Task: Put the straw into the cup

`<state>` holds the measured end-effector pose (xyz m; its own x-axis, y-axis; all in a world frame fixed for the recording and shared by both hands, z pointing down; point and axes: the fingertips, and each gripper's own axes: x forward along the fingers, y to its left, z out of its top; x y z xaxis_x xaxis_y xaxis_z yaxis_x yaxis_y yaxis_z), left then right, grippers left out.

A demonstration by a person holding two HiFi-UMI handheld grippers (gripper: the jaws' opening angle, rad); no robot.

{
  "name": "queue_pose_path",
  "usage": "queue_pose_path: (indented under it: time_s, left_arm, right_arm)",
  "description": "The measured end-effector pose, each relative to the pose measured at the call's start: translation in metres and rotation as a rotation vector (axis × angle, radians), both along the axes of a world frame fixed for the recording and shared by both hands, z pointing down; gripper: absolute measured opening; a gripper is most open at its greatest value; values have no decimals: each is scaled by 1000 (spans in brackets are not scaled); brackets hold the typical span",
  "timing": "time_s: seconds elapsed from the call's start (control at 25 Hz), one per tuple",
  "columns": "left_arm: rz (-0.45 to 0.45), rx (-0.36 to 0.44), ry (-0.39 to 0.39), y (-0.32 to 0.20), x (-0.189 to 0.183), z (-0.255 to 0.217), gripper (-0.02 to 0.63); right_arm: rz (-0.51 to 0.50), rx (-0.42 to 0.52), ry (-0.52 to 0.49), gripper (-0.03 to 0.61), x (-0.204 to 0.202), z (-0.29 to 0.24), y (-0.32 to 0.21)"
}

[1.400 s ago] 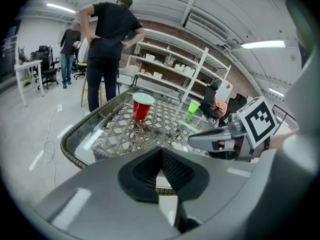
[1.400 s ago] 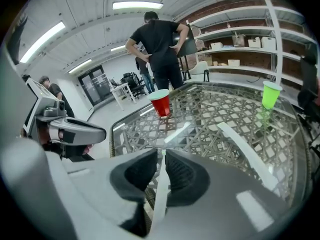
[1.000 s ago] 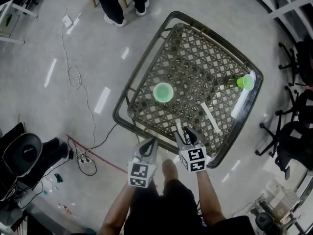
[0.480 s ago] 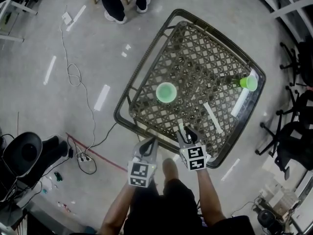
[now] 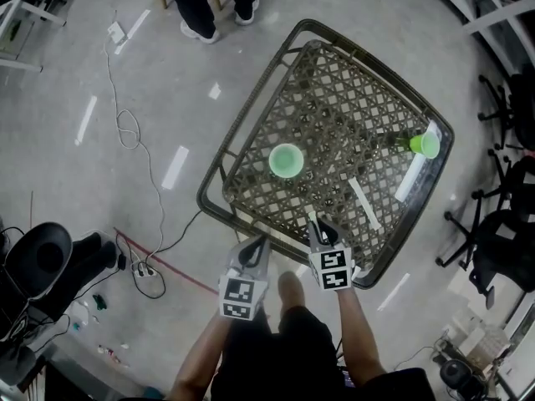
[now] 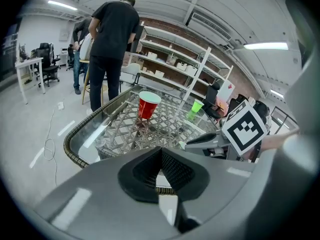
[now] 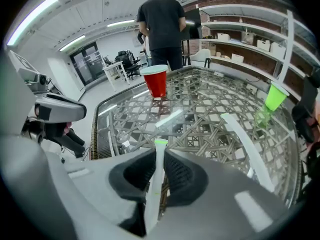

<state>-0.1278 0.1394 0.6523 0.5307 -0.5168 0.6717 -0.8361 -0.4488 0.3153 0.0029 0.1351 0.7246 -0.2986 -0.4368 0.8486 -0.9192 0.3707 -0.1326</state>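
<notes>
Wicker surface (image 5: pixel 334 107) under glass. The cup (image 5: pixel 286 159) stands upright mid-surface, well apart from both grippers. Right gripper (image 7: pixel 159 156), at the near edge, has just been closing and its jaws pinch the straw (image 7: pixel 156 179), green tip up. Left gripper (image 6: pixel 161 153): jaws together, nothing between. Advice: check the pinch, lift, carry far-left over the cup mouth, stand the straw vertical before release. Head view gives layout, not grip. Right gripper view shows pads on the straw and the cup's red wall.

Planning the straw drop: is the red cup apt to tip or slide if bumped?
Likely light: the red cup looks like thin disposable plastic. It stands on its narrower base, so a rim bump could tip it. The glossy tabletop may let it slide.
</notes>
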Motion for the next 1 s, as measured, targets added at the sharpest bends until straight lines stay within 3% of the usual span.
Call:
queue_pose_path:
  time_s: [0.4, 1.0]
  left_arm:
    - [-6, 35, -7, -7, -4, -15, 6]
    - [-22, 143, -3, -34, -4, -84, 6]
  right_arm:
    - [13, 28, -14, 49, 1, -14, -6]
    - [55, 271, -156, 48, -7, -125, -45]
